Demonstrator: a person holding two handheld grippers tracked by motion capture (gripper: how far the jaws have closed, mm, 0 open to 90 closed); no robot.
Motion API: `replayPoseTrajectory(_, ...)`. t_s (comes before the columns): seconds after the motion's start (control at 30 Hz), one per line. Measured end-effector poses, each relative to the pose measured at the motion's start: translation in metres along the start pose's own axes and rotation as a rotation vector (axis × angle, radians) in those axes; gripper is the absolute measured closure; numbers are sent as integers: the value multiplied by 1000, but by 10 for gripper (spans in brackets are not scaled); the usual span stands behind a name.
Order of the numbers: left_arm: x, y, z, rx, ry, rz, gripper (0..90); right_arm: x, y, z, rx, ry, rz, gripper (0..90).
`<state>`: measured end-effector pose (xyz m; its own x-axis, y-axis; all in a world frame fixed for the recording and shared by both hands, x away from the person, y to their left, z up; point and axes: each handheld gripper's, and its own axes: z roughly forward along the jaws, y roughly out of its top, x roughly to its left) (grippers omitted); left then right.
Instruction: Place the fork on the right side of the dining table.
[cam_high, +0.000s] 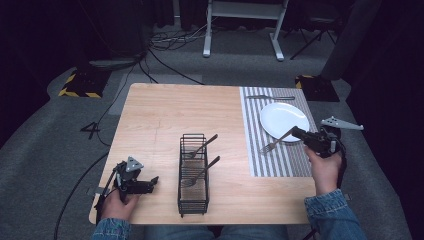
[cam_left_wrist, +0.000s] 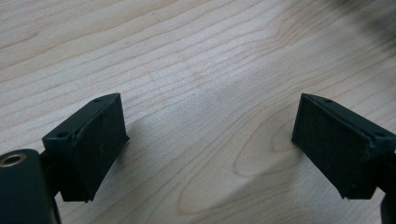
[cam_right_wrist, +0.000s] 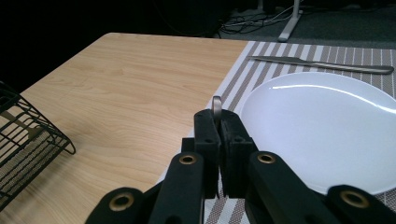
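Observation:
My right gripper (cam_high: 300, 134) is shut on the handle of a metal fork (cam_high: 276, 142), held just above the striped placemat (cam_high: 260, 160) beside the white plate (cam_high: 284, 120); its tines point left and down. The right gripper view has the fork handle (cam_right_wrist: 216, 105) pinched between the jaws of my right gripper (cam_right_wrist: 218, 122), with the plate (cam_right_wrist: 322, 126) to the right. My left gripper (cam_high: 152, 181) rests open near the table's front left corner. Its pads (cam_left_wrist: 95, 140) stand wide apart over bare wood.
A black wire basket (cam_high: 193, 175) at the table's middle front holds two more forks (cam_high: 202, 145). A knife (cam_high: 270, 97) lies on the placemat beyond the plate. The wooden table (cam_high: 160, 115) is bare on its left half. Cables and stands lie on the floor behind.

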<state>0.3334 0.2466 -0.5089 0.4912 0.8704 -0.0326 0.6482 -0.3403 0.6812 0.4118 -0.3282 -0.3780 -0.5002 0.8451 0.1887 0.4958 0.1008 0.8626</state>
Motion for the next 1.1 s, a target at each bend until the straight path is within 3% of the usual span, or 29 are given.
replayPoseTrajectory(0.33, 0, 0, 0, 0, 0, 1, 100, -9, -3, -2, 4, -3, 43, 851)
replayPoseTrajectory(0.57, 0, 0, 0, 0, 0, 0, 100, -17, -3, 0, 28, -3, 68, 776)
replayPoseTrajectory(0.9, 0, 0, 0, 0, 0, 0, 101, -37, 1, 7, 104, -41, 72, 652)
replayPoseTrajectory(1.1, 0, 0, 0, 0, 0, 0, 100, -48, -2, 10, 130, -55, 110, 574)
